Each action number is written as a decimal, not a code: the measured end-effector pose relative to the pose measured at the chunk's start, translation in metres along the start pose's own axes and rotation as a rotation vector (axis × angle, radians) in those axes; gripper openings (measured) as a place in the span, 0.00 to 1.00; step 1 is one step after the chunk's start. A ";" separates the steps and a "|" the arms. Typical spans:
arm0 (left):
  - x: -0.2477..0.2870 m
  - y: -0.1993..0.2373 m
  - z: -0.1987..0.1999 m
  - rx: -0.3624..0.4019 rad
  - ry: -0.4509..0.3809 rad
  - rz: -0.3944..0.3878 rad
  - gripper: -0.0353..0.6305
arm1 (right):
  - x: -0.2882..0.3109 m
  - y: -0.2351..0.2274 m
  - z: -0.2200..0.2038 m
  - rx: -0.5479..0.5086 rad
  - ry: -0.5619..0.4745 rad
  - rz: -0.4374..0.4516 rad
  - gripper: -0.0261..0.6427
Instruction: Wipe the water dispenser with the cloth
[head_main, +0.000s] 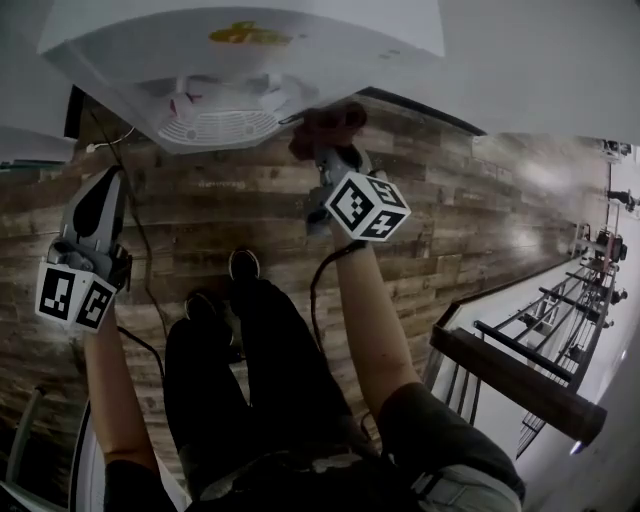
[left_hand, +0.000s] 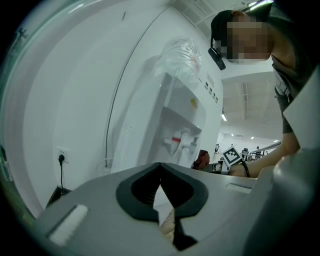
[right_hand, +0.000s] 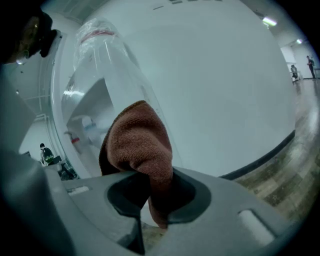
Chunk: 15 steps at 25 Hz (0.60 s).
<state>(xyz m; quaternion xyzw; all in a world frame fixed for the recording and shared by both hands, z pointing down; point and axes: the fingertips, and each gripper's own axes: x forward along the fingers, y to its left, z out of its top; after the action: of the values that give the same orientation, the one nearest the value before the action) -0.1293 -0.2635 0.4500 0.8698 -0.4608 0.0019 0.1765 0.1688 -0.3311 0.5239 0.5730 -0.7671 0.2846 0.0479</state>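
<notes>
**Item 1 – water dispenser** (head_main: 240, 60). White floor-standing unit against a white wall. From the head view it is seen from above: flat top panel, and a round slotted drip grille (head_main: 218, 125) under the taps. The left gripper view shows a red-handled tap (left_hand: 176, 140) and an inverted bottle (left_hand: 182, 52) on top (clear, with a wrinkled plastic wrap).

**Item 2 – cloth** (head_main: 325, 122). Reddish-brown, bunched. It is clamped in the jaws of the right gripper (head_main: 328, 140), its loose end bulging above the tips. It sits at the dispenser's front, just right of the drip grille – whether it touches the casing cannot be told.

**Item 3 – right gripper.** Jaws clenched on the cloth, with a fold running down between the dark pads (right_hand: 187, 197). The marker cube (head_main: 366, 206) faces the head camera.

**Item 4 – left gripper** (head_main: 106, 185). Held low at the person's left, well apart from the dispenser and the cloth. The jaws are together at the tips with nothing between them.

**Item 5 – surroundings.** A wood-plank floor (head_main: 470, 230) and the person's dark-trousered legs (head_main: 260, 380) between the two arms. A wall socket (left_hand: 61, 159) with a plugged-in black cable is left of the unit.
</notes>
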 end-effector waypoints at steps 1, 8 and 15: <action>0.001 0.006 -0.014 0.005 -0.004 -0.001 0.08 | 0.005 -0.006 -0.019 -0.004 0.008 -0.001 0.13; 0.026 0.057 -0.127 0.028 -0.021 -0.016 0.08 | 0.059 -0.049 -0.135 -0.041 0.029 0.023 0.13; 0.071 0.091 -0.235 0.077 -0.013 -0.069 0.08 | 0.111 -0.091 -0.212 -0.047 -0.033 0.058 0.13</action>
<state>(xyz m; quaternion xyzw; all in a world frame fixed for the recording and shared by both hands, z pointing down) -0.1238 -0.2944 0.7101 0.8912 -0.4314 0.0078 0.1400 0.1599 -0.3381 0.7792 0.5538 -0.7905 0.2585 0.0405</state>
